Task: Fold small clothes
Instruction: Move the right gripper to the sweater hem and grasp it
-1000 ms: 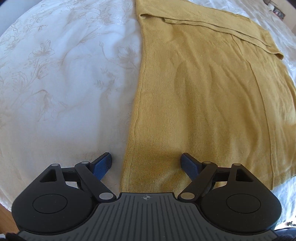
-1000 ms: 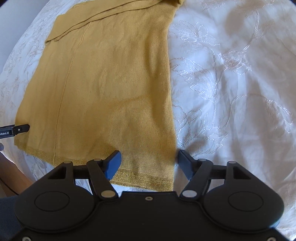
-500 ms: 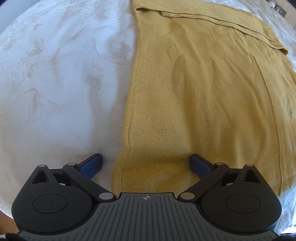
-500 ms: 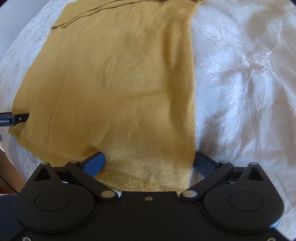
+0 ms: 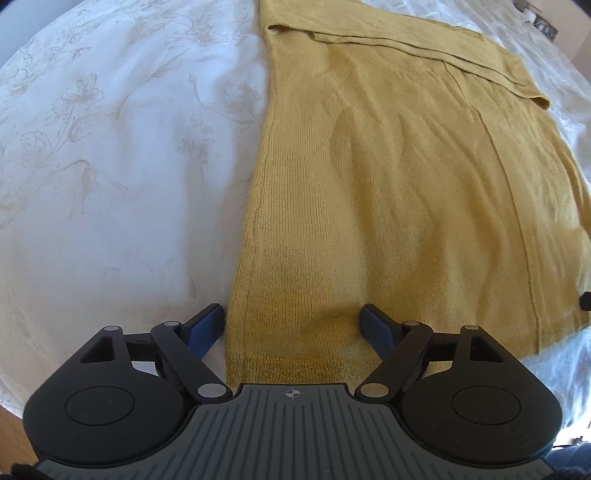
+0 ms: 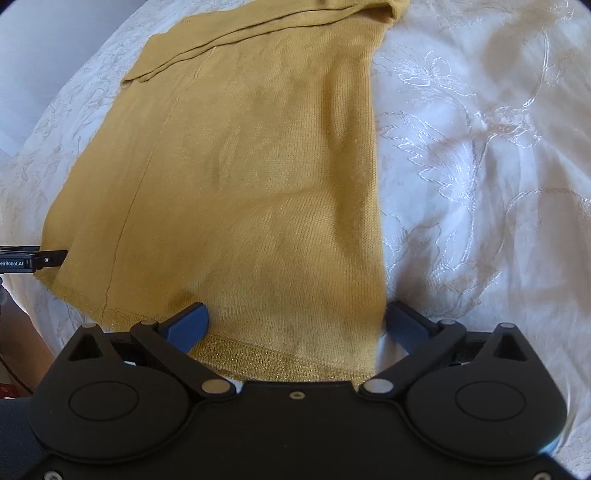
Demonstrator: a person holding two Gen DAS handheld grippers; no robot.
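A mustard-yellow knit garment (image 5: 388, 192) lies flat on a white embroidered cloth (image 5: 110, 166), with a folded band across its far end. My left gripper (image 5: 293, 325) is open, its blue pads straddling the near left hem corner. The garment also fills the right wrist view (image 6: 251, 192). My right gripper (image 6: 295, 323) is open wide, its pads either side of the near right hem corner. The left gripper's tip (image 6: 33, 258) shows at the left edge of the right wrist view.
The white embroidered cloth (image 6: 480, 166) covers the surface on both sides of the garment. A strip of wooden floor (image 5: 11, 435) shows at the lower left past the cloth's edge. A dark object (image 5: 543, 22) sits at the far right corner.
Both grippers have shifted slightly along the near hem. The left jaws narrowed a little from half a second ago. The right jaws stay wide around the corner.
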